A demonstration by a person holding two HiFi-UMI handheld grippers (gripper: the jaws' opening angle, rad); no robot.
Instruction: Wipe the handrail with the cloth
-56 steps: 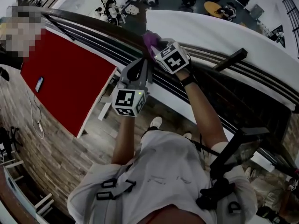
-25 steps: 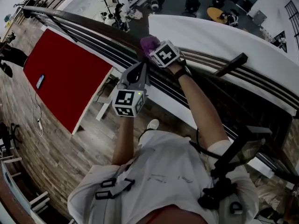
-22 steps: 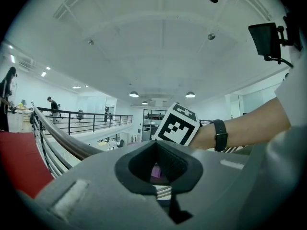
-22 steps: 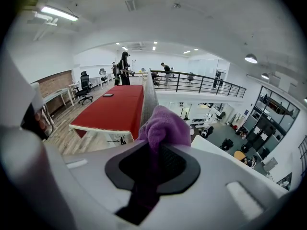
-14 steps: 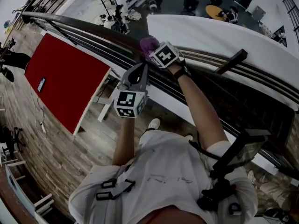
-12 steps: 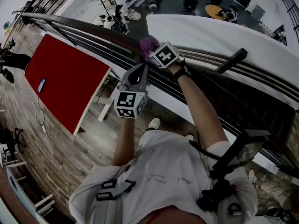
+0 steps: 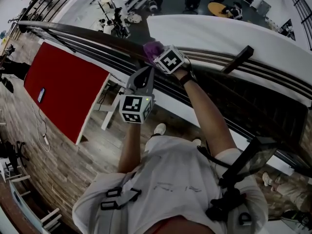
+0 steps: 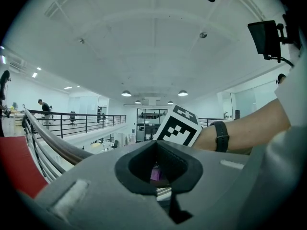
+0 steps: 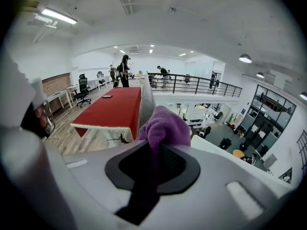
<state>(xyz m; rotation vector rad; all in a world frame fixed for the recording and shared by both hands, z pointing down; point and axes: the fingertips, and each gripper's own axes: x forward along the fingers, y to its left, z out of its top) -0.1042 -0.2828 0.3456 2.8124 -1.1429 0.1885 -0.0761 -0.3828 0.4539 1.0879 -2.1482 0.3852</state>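
Right gripper (image 7: pixel 158 54) has slid a touch further left along the handrail (image 7: pixel 83 31) than a couple of seconds back, dragging the purple cloth (image 7: pixel 152 48) with it. So I'd say the wipe is mid-stroke, not done. Its jaws are clamped on the cloth, which bunches out past the tips and sits on top of the rail, upper middle of the head view. Left gripper (image 7: pixel 145 73) hasn't budged: jaws together, nothing in them, just below the cloth in frame. The rail runs on bare toward the upper left, so there's plenty of room that way. A dark bar (image 7: pixel 237 58) crosses the rail on the right, and the red table (image 7: pixel 63 89) is well apart.
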